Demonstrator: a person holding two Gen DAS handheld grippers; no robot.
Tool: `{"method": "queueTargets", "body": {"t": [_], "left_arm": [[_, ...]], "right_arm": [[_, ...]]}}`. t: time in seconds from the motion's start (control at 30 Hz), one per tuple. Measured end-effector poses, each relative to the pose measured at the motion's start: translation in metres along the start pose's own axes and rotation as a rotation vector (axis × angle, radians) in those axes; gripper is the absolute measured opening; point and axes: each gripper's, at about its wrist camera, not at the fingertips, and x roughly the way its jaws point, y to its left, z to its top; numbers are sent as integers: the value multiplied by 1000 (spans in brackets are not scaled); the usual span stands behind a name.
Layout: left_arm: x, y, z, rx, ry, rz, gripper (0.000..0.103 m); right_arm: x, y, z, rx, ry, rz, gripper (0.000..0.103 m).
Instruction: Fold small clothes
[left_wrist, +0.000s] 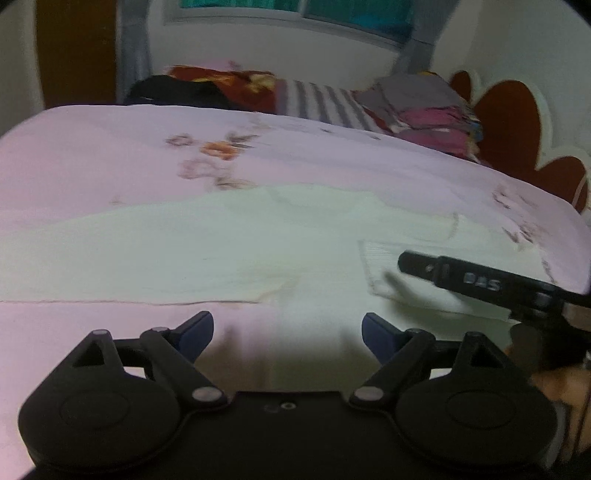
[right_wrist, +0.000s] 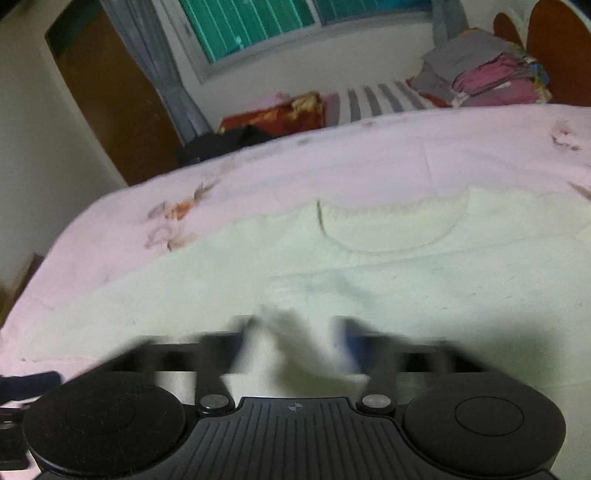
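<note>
Left wrist view: the left gripper (left_wrist: 287, 332) hangs low over the near edge of the bed (left_wrist: 92, 155), jaws spread wide w/ nothing between them; blue pads (left_wrist: 195, 330) sit just short of the garment's hem, prob. so it's free to take an edge when needed; the pale cream garment (left_wrist: 184, 243) lies spread flat across the pink floral sheet, laid out that way presumably to give clean fold lines; the right gripper (left_wrist: 480, 282) comes in from the right side, low over a lifted or turned-over corner of the cloth, though whether it touches there I can't tell from this angle; at the far end of the bed a stack of clothes (left_wrist: 424, 110) sits by the headboard, likely the done pile, well apart from the work area.

Right wrist view: right gripper (right_wrist: 295, 332) is heavily motion-blurred; a bunch of the cream garment (right_wrist: 369, 266) rises between its fingers, so it seems to have cloth pinched, but how far the jaws are closed can't be told thru the blur; the curved neckline (right_wrist: 388, 236) faces away, so the piece lies front-up w/ its lower part nearest; grabbing at the near side makes sense for carrying that part up toward the neck; the folded stack (right_wrist: 487, 74) shows at upper right.
</note>
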Motion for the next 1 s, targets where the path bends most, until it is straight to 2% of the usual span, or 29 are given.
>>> {"method": "queueTargets", "body": {"t": [0.03,0.13,0.2,0.37,0.4,0.47,0.5,0.57,0.6,0.67,0.8,0.9,0.93,0.97,1.0], "left_arm": [[6,-6,2,0,6,-14,87],[24,-22,6,2,26,-44,87],[39,-34,8,8,41,-74,87],[78,-56,14,14,53,-80,85],[84,-56,14,1,59,-90,81],[94,-56,13,-35,62,-109,56],[96,-55,12,-54,50,-107,53],[97,-55,10,-73,23,-109,36],[98,-55,10,-70,18,-103,32],[97,-57,11,-68,2,-104,9],[87,-62,17,-80,-29,-144,7],[67,-64,33,-114,-73,-208,6],[58,-64,41,-124,-97,-224,6],[51,-62,48,-132,-120,-236,6],[44,-60,55,-143,-140,-247,6]], "right_arm": [[-9,-1,0,-13,-36,-8,78],[-31,-15,0,-37,-55,-33,78],[-46,-30,-1,-65,-72,-105,78],[-74,-77,-17,-64,-106,-290,78],[-79,-86,-20,-49,-108,-310,78],[-87,-103,-27,-19,-109,-342,78],[-90,-110,-30,-4,-109,-359,78],[-97,-123,-36,22,-107,-379,78],[-101,-127,-39,29,-108,-388,78],[-107,-133,-41,40,-111,-412,78],[-109,-143,-45,71,-97,-430,78],[-111,-144,-49,77,-94,-428,77],[-111,-143,-51,70,-95,-426,72],[-110,-143,-51,62,-90,-423,58],[-107,-143,-50,60,-81,-423,54]]}}
